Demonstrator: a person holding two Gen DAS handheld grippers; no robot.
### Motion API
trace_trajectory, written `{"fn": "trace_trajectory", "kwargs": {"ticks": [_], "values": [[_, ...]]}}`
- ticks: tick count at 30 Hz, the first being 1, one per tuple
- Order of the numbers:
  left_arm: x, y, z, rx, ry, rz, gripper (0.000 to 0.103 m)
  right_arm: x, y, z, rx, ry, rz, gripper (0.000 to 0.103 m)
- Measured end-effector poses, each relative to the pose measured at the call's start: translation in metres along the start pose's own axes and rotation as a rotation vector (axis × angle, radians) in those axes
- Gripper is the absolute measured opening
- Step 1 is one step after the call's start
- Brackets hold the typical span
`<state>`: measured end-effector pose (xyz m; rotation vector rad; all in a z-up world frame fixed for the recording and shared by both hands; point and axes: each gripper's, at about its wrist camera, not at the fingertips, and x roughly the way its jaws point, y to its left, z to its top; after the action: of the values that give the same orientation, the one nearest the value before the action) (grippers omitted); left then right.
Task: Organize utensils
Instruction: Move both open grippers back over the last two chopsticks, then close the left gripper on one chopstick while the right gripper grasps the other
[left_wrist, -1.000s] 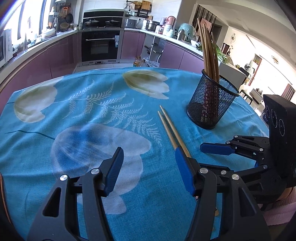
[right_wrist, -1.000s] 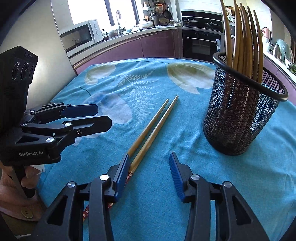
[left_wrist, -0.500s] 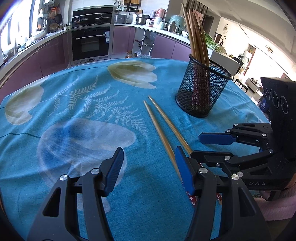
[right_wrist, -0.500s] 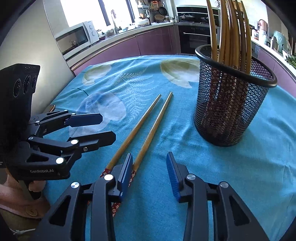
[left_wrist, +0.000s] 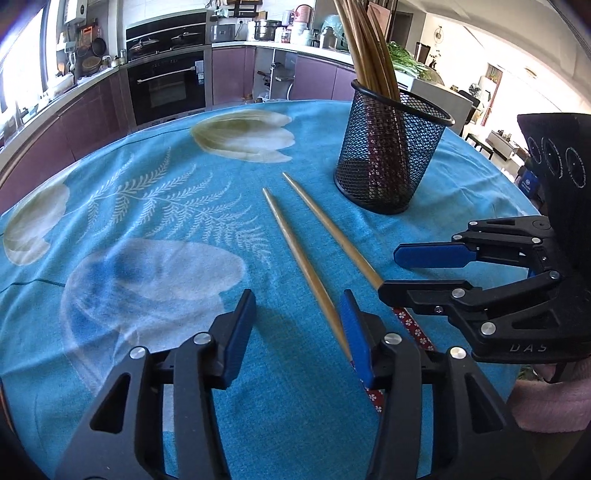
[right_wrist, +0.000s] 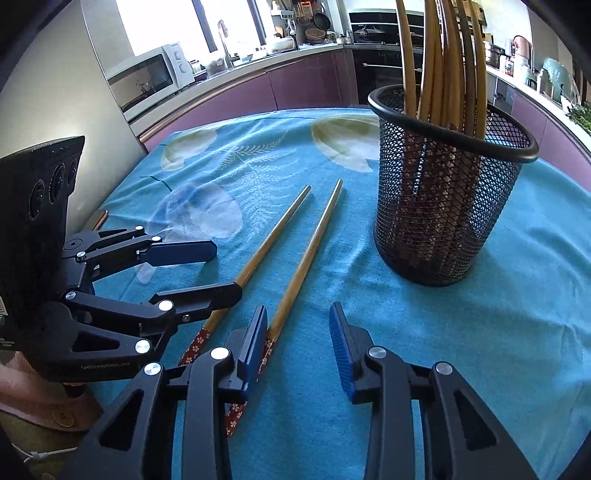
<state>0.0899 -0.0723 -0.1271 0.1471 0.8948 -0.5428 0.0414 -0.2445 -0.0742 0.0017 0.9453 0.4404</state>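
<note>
Hovering low over the desk (left_wrist: 155, 206), both sets of jaws apart and holding nothing.

Left gripper (left_wrist: 297, 332): jaws wide, blue pads facing each other. The near chopstick (left_wrist: 299, 254) runs in toward the right-hand pad and passes behind it; contact can't be confirmed from this angle. From the right wrist view the left gripper (right_wrist: 218, 269) sits over the handle end of that same stick, lower finger crossing above it.

Right gripper (right_wrist: 297, 343): jaws apart too. The second chopstick (right_wrist: 306, 258) goes under its left pad at the patterned end; probably just overlapping in view, not gripped. In the left wrist view the right gripper (left_wrist: 388, 271) has its lower finger lying over that stick.

Chopsticks: two, light bamboo, tapered tips pointing away toward the far side, red floral-pattern handles at the near end. Flat on the teal flower-print cloth, roughly parallel, slightly apart.

Mesh holder (right_wrist: 450, 206): black wire cup, upright, just beside the stick tips to the right, not touching them. Bundle of matching chopsticks (right_wrist: 443, 66) standing in it, handles down, leaning against the rim.
</note>
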Motion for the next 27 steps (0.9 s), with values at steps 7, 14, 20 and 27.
{"fn": "trace_trajectory", "kwargs": {"ticks": [7,14,20,27], "values": [[0.004,0.005,0.006,-0.007,0.007,0.018,0.034,0.004,-0.002,0.006,-0.002,-0.009,-0.012,0.033],[0.01,0.011,0.016,-0.019,0.012,0.018,0.033,0.015,-0.001,0.018,-0.015,-0.022,-0.03,0.033],[0.018,0.015,0.025,-0.029,0.016,0.025,0.023,0.025,0.0,0.028,-0.015,-0.037,-0.041,0.032],[0.019,0.018,0.027,-0.06,0.011,0.025,0.014,0.027,-0.001,0.03,0.007,-0.047,-0.037,0.013]]}}
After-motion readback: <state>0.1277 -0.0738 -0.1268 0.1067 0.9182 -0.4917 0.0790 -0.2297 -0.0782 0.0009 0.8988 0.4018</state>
